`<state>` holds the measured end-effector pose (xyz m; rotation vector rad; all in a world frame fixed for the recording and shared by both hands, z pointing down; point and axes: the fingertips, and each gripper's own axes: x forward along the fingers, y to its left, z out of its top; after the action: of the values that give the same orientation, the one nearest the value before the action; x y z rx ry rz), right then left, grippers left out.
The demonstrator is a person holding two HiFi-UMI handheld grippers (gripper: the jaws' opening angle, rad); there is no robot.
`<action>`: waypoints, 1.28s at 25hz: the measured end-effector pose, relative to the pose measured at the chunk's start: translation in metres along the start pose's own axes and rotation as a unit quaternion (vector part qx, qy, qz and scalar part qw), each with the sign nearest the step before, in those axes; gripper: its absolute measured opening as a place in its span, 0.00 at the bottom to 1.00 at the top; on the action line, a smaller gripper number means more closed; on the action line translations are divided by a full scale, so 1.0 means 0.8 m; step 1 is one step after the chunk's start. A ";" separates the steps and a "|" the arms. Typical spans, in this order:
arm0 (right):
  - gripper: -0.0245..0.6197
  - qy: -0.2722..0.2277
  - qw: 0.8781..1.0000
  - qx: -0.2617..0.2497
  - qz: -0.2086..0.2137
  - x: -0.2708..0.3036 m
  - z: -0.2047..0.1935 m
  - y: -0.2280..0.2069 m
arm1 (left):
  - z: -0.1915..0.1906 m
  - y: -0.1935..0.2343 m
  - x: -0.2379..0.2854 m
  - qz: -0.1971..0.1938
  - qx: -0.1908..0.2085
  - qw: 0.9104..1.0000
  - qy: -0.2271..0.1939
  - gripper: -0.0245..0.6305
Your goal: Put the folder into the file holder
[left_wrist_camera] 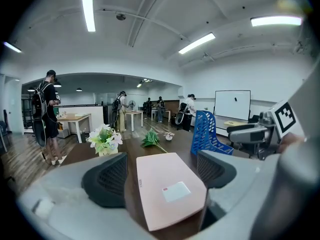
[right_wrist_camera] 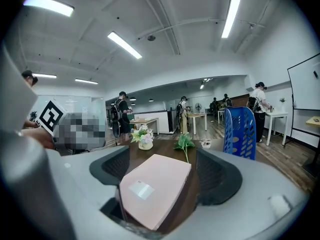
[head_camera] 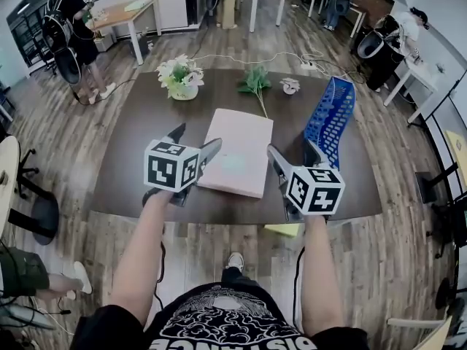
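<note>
**Q:** Where's the folder?
**A:** The pink folder (head_camera: 237, 152) lies flat on the dark table (head_camera: 131, 130), mid-table, right in front of you, with its label patch facing up. The blue file holder (head_camera: 332, 115) stands near the folder's right side, not touching it.

**Q:** And my jaws?
**A:** Both pairs are spread wide and grip nothing. Your left gripper (head_camera: 195, 141) is at the folder's near left edge. Your right gripper (head_camera: 295, 156) is just off its near right corner, between the folder and the holder. Each gripper view shows the folder in the gap between the pads, but no pad is pressed on it.

**Q:** How will it handle?
**A:** My guess is light, thin and fairly stiff. It will likely sag or flap open if you pinch one corner. The cover looks smooth, so it could slip. Lying flat, it gives you no lip to bite, so you probably need one jaw under an edge. Go for the near short edge or the spine side. A thin line along the left long edge may be the spine, but I can't be sure. Pinch deep, not at the very tip.

**Q:** Anything in the way?
**A:** The flower pot (head_camera: 181, 77), green sprig (head_camera: 254, 82) and small white ornament (head_camera: 290, 86) sit at the far side, well apart from the folder. The holder looks like light perforated plastic and may tip or slide on insertion, so steady it with your free gripper.
</note>
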<state>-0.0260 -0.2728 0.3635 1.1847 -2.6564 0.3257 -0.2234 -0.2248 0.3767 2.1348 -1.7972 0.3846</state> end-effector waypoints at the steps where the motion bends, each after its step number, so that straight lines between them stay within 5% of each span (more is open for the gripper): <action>1: 0.66 0.002 1.000 0.000 0.002 0.010 0.001 -0.006 | 0.002 0.004 0.009 0.002 -0.001 1.000 0.002 0.70; 18: 0.66 0.027 0.999 0.019 0.034 0.126 0.006 -0.083 | 0.022 0.036 0.131 0.023 -0.010 0.999 0.036 0.70; 32: 0.66 0.094 0.991 0.074 0.053 0.182 -0.062 -0.085 | -0.037 0.069 0.185 -0.002 -0.043 0.994 0.101 0.70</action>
<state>-0.0649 -0.4054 0.4594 0.9990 -2.5701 0.6315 -0.2529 -0.3540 0.4675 1.9657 -1.6658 0.4942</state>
